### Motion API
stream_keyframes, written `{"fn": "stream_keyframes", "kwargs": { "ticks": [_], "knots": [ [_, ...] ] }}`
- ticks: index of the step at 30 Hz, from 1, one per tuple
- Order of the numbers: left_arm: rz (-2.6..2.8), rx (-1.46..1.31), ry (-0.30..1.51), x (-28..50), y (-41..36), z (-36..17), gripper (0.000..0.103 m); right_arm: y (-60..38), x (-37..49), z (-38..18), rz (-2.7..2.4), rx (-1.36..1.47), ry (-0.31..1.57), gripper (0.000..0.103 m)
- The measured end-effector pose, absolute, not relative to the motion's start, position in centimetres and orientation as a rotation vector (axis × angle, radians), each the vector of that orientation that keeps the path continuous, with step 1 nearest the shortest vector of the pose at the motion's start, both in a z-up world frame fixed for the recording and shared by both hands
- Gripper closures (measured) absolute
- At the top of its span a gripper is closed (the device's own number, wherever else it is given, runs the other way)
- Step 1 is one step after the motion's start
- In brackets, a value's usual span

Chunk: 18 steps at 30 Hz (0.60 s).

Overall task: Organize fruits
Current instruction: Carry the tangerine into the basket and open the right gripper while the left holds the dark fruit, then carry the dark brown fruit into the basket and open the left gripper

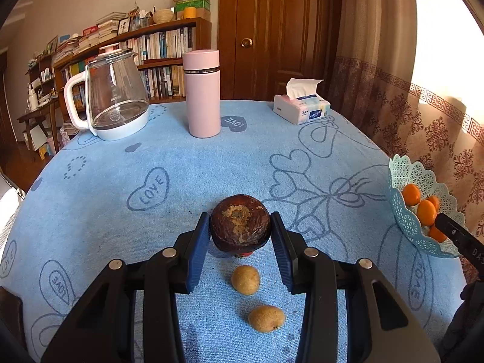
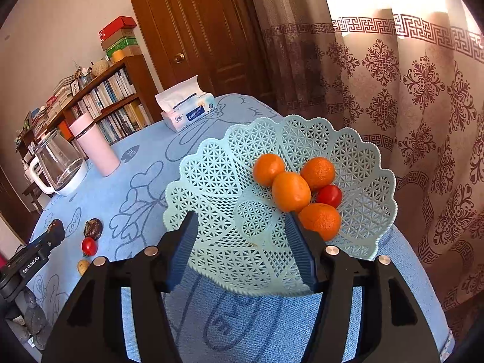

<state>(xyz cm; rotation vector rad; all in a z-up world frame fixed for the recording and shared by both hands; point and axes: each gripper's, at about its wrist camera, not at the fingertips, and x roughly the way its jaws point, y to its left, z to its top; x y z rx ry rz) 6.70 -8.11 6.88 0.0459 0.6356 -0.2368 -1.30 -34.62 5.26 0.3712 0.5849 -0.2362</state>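
Observation:
My left gripper (image 1: pixel 240 218) is shut on a dark brown wrinkled fruit (image 1: pixel 240 222), held just above the blue cloth. Below it lie two small tan fruits (image 1: pixel 245 279) (image 1: pixel 266 318), and a sliver of a red tomato (image 1: pixel 243 254) shows under the held fruit. My right gripper (image 2: pixel 242 216) stands open over the near side of the pale green lattice basket (image 2: pixel 211 181), with nothing between its pads. In the basket lie several oranges (image 2: pixel 291 192) and a red tomato (image 2: pixel 329 196). On the cloth, the right wrist view shows another dark fruit (image 2: pixel 93 228), a tomato (image 2: pixel 89 246) and a tan fruit (image 2: pixel 83 266).
A glass kettle (image 1: pixel 116 99), a pink flask (image 1: pixel 202 93) and a tissue pack (image 1: pixel 301 109) stand at the table's far side. The basket (image 1: pixel 405 211) sits by the right table edge near the curtain. A bookshelf and a wooden door are behind.

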Motion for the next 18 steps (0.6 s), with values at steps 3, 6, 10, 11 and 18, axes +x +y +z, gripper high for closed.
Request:
{"fn": "stream_keyframes", "kwargs": {
  "ticks": [3,6,10,11,18],
  "knots": [
    [-0.274,0.065,0.632,6.5,-10.1,7.4,0.062,-35.0,-1.7,5.5,-0.242,0.364,0.562,0.04],
    [-0.31,0.084,0.624,6.2,-12.2,7.9,0.062,-35.5,-1.6,5.4,-0.234,0.37,0.562,0.04],
    [-0.352,0.106,0.616,5.8,-14.7,8.4,0.062,-35.9,-1.4,5.3,-0.222,0.354,0.576,0.04],
    [-0.363,0.108,0.619,5.8,-15.2,8.5,0.062,-35.9,-1.3,5.4,-0.221,0.347,0.576,0.04],
    [-0.439,0.126,0.629,5.6,-18.9,9.0,0.062,-36.2,-1.3,5.5,-0.223,0.321,0.574,0.04]
  ]
}}
